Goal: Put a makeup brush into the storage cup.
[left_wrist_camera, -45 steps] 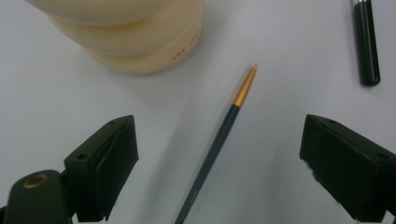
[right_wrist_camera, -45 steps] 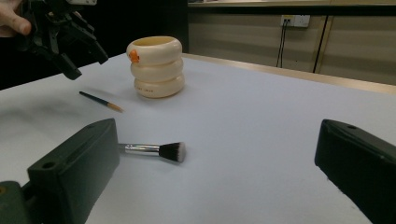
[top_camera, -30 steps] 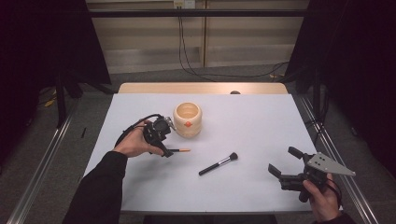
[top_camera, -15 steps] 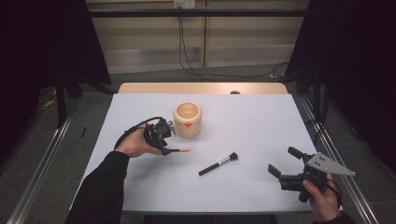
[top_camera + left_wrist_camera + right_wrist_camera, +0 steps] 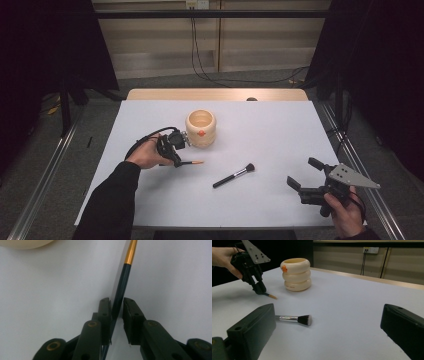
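Observation:
A thin dark stick with a gold-orange end [image 5: 126, 272] lies on the white table [image 5: 280, 130], just in front of a cream ringed cup [image 5: 201, 129]. My left gripper [image 5: 117, 306] points down at it. Its jaws have just been closing and now pinch the dark handle between the pads. In the high view, the left gripper [image 5: 176, 161] sits left of the stick's orange tip [image 5: 197, 162]. A black makeup brush with a silver ferrule [image 5: 234, 175] lies mid-table. My right gripper [image 5: 301, 171] hovers open at the front right, with nothing between its jaws.
From the right gripper view, the makeup brush [image 5: 294, 319] is nearest, with the cup [image 5: 296, 275] and the left gripper [image 5: 259, 290] beyond it. A wooden strip [image 5: 215, 94] borders the table's far edge. Cables hang on the back wall.
The left gripper's jaws have drawn in around the thin stick while the hand hardly shifted. The right gripper, the cup and the makeup brush have stayed put.

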`<action>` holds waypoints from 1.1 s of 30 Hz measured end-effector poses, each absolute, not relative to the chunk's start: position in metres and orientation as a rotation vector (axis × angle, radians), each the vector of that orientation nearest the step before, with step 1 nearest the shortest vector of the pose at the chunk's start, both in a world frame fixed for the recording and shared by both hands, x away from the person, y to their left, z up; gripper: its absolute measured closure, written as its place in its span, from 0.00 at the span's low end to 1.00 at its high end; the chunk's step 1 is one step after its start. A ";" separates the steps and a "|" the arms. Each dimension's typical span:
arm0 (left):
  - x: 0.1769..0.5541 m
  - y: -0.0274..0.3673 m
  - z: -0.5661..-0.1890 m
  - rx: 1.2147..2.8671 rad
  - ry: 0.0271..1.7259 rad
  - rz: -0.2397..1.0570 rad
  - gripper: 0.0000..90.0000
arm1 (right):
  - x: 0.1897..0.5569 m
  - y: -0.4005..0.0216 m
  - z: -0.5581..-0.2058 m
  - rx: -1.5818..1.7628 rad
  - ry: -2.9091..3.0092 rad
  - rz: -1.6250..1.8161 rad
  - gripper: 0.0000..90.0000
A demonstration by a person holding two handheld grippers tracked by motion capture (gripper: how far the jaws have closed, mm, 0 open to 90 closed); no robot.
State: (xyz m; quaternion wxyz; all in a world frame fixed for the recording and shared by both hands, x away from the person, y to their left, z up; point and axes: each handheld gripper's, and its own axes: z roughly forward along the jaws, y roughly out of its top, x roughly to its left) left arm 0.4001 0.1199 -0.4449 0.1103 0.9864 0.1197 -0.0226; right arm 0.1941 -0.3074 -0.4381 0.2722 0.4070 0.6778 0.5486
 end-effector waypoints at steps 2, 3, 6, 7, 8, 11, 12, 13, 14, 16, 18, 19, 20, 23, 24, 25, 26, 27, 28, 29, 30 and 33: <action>0.400 0.119 -0.445 2.902 0.346 -0.069 0.90 | 0.194 -0.307 -0.438 1.109 1.828 1.480 0.00; 0.402 0.119 -0.445 2.900 0.353 -0.106 0.92 | 0.194 -0.307 -0.438 1.103 1.828 1.479 0.00; 0.403 0.120 -0.445 2.898 0.381 -0.102 0.93 | 0.194 -0.307 -0.438 1.093 1.821 1.474 0.00; 0.403 0.120 -0.445 2.898 0.381 -0.102 0.93 | 0.194 -0.307 -0.438 1.093 1.821 1.474 0.00; 0.403 0.119 -0.445 2.903 0.384 -0.110 0.93 | 0.194 -0.307 -0.438 1.100 1.826 1.478 0.00; 0.405 0.121 -0.445 2.896 0.400 -0.122 0.93 | 0.194 -0.307 -0.438 1.101 1.823 1.479 0.00; 0.406 0.122 -0.446 2.882 0.399 -0.137 0.93 | 0.194 -0.307 -0.438 1.101 1.818 1.476 0.00; 0.406 0.122 -0.446 2.882 0.399 -0.137 0.93 | 0.194 -0.306 -0.438 1.103 1.819 1.477 0.00; 0.405 0.122 -0.446 2.882 0.390 -0.116 0.93 | 0.194 -0.306 -0.438 1.103 1.819 1.477 0.00; 0.404 0.123 -0.446 2.875 0.396 -0.115 0.93 | 0.194 -0.307 -0.438 1.103 1.827 1.478 0.00; 0.404 0.123 -0.446 2.878 0.394 -0.113 0.93 | 0.194 -0.307 -0.438 1.111 1.826 1.481 0.00; 0.404 0.123 -0.445 2.876 0.398 -0.124 0.93 | 0.194 -0.307 -0.438 1.112 1.826 1.481 0.00; 0.404 0.123 -0.445 2.877 0.398 -0.120 0.93 | 0.194 -0.307 -0.438 1.107 1.827 1.479 0.00; 0.404 0.124 -0.446 2.864 0.413 -0.111 0.93 | 0.194 -0.307 -0.438 1.105 1.823 1.479 0.00; 0.404 0.124 -0.446 2.864 0.413 -0.111 0.93 | 0.194 -0.307 -0.438 1.104 1.820 1.478 0.00; 0.404 0.125 -0.445 2.860 0.413 -0.121 0.93 | 0.194 -0.307 -0.438 1.100 1.820 1.476 0.00; 0.404 0.125 -0.445 2.860 0.413 -0.121 0.93 | 0.194 -0.307 -0.438 1.101 1.822 1.475 0.00; 0.404 0.126 -0.445 2.859 0.418 -0.116 0.93 | 0.194 -0.307 -0.438 1.099 1.820 1.476 0.00; 0.403 0.126 -0.445 2.851 0.426 -0.110 0.93 | 0.194 -0.307 -0.438 1.100 1.820 1.478 0.00; 0.403 0.127 -0.446 2.827 0.450 -0.132 0.93 | 0.194 -0.307 -0.438 1.101 1.821 1.476 0.00; 0.403 0.127 -0.446 2.827 0.450 -0.132 0.93 | 0.194 -0.307 -0.438 1.107 1.822 1.478 0.00; 0.402 0.129 -0.446 2.811 0.480 -0.118 0.93 | 0.194 -0.307 -0.438 1.107 1.820 1.477 0.00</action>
